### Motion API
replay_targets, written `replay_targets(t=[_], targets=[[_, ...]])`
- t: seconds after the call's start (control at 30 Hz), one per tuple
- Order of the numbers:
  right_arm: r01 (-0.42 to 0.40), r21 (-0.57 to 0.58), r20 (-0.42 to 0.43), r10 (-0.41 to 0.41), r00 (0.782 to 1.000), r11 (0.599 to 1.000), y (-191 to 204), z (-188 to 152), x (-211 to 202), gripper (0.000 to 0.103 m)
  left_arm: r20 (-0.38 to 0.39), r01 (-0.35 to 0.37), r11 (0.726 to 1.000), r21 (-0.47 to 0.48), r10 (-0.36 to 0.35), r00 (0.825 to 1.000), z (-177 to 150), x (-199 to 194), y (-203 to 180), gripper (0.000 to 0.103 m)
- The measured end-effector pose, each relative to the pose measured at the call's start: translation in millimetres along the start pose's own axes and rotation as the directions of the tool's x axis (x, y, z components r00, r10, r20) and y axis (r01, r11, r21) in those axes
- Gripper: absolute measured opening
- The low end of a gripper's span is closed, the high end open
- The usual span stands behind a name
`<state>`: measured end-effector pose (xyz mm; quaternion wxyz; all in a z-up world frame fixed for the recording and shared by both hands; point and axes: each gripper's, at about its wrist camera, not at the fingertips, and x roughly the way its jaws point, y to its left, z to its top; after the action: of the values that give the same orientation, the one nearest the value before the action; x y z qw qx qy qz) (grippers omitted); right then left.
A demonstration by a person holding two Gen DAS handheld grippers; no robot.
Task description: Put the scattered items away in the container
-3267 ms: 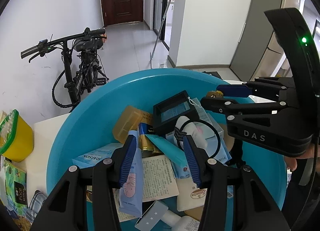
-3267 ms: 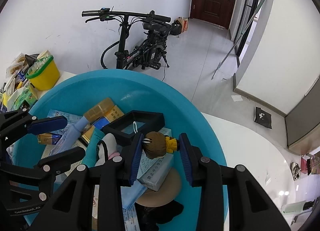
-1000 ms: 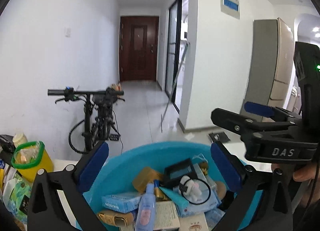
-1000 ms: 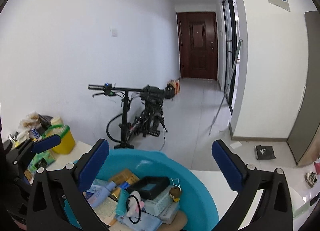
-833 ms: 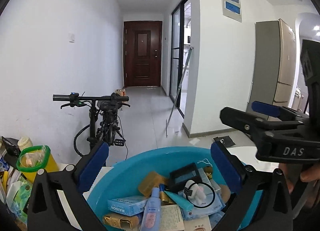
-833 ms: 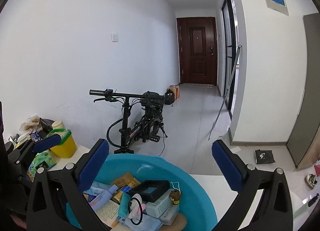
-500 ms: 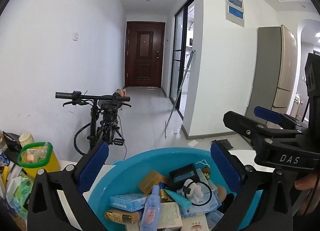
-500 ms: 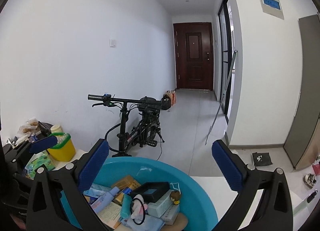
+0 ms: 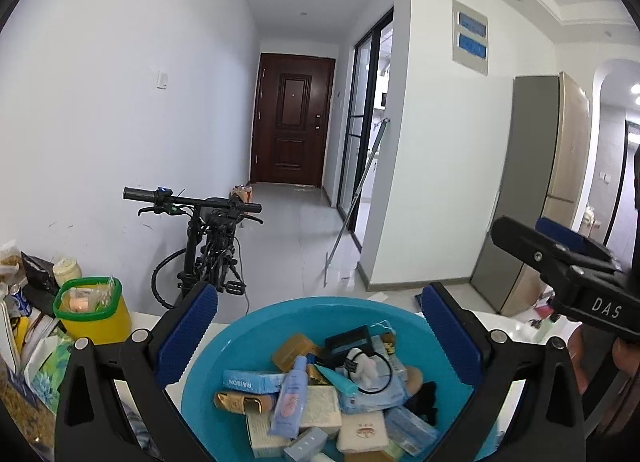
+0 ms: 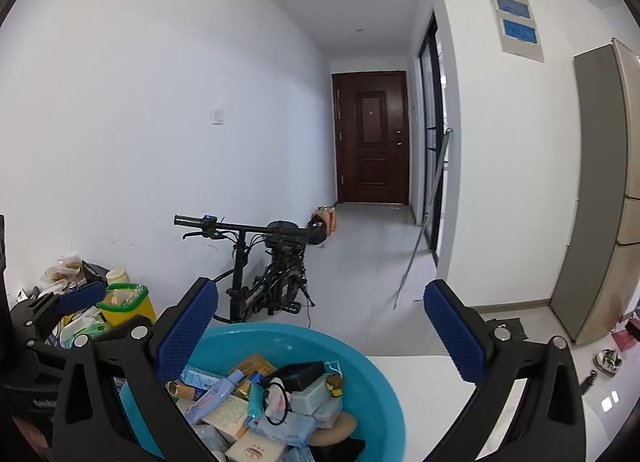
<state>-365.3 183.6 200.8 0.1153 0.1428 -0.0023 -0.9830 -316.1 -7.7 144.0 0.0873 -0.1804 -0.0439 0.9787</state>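
From the left wrist camera, the left claw (image 9: 318, 336) is spread wide with nothing between its blue pads (image 9: 188, 332), held up above the basin (image 9: 256, 336). The blue basin sits on the white desk (image 9: 138, 322) and is piled with small things: a light-blue box (image 9: 250, 380), a pale bottle (image 9: 290, 398) lying across the heap, a black case (image 9: 348, 344) toward the back, an amber box (image 9: 294, 350), a black hair tie (image 9: 374, 374) looped over something white, and a teal tube (image 9: 338, 378) beside it. To the left on the desk stands a yellow tub (image 9: 94, 314) with a green rim, among packets and jars. At the right edge the right claw (image 9: 560, 242) reaches in, fingers apart, with part of a hand (image 9: 628, 356) behind it. A bike (image 9: 200, 246) leans by the wall, and a brown door (image 9: 294, 121) closes the corridor.

From the right wrist camera, the right claw (image 10: 320, 336) is likewise wide open and empty, raised over the basin (image 10: 372, 374), which lies low and left of centre. The same heap shows inside: the bottle (image 10: 216, 394), the black case (image 10: 300, 376), the hair tie (image 10: 276, 398) and a small brown-headed figure (image 10: 334, 384) near the back rim. The left claw (image 10: 60, 310) comes in from the left edge, open too, in front of the yellow tub (image 10: 126, 304). The bike (image 10: 264, 270) stands just behind the desk (image 10: 436, 394), the door (image 10: 372, 137) far down the hall.
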Motion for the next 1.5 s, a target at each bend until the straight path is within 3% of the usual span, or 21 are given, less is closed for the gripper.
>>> replay_targets(t=[0.27,0.47,0.7,1.0,1.13,1.5], targets=[[-0.006,0.006,-0.026,0.006,1.000,1.000,1,-5,-39,0.103,0.036,0.014,1.000,-0.022,-0.013,0.999,5,-46,-4,0.103],[-0.007,-0.024,-0.006,0.007,1.000,1.000,13,-9,-75,0.103,0.034,0.005,0.998,0.057,-0.007,0.999,-1,-84,-19,0.103],[-0.006,-0.044,0.018,0.007,1.000,0.999,26,-16,-118,0.103,0.059,0.015,1.000,0.024,-0.017,0.998,-7,-128,-17,0.103],[-0.014,-0.033,0.054,0.015,0.998,0.999,35,-23,-168,0.103,0.079,0.027,0.997,0.066,-0.032,0.996,-17,-180,-28,0.103],[0.016,-0.051,0.045,-0.014,0.999,0.999,42,-23,-183,0.103,0.090,0.049,0.997,0.054,-0.054,0.994,-18,-201,-29,0.103],[0.000,-0.058,0.057,0.003,0.998,0.998,52,-27,-216,0.103,0.101,0.051,0.996,0.070,-0.058,0.993,-21,-236,-34,0.103]])
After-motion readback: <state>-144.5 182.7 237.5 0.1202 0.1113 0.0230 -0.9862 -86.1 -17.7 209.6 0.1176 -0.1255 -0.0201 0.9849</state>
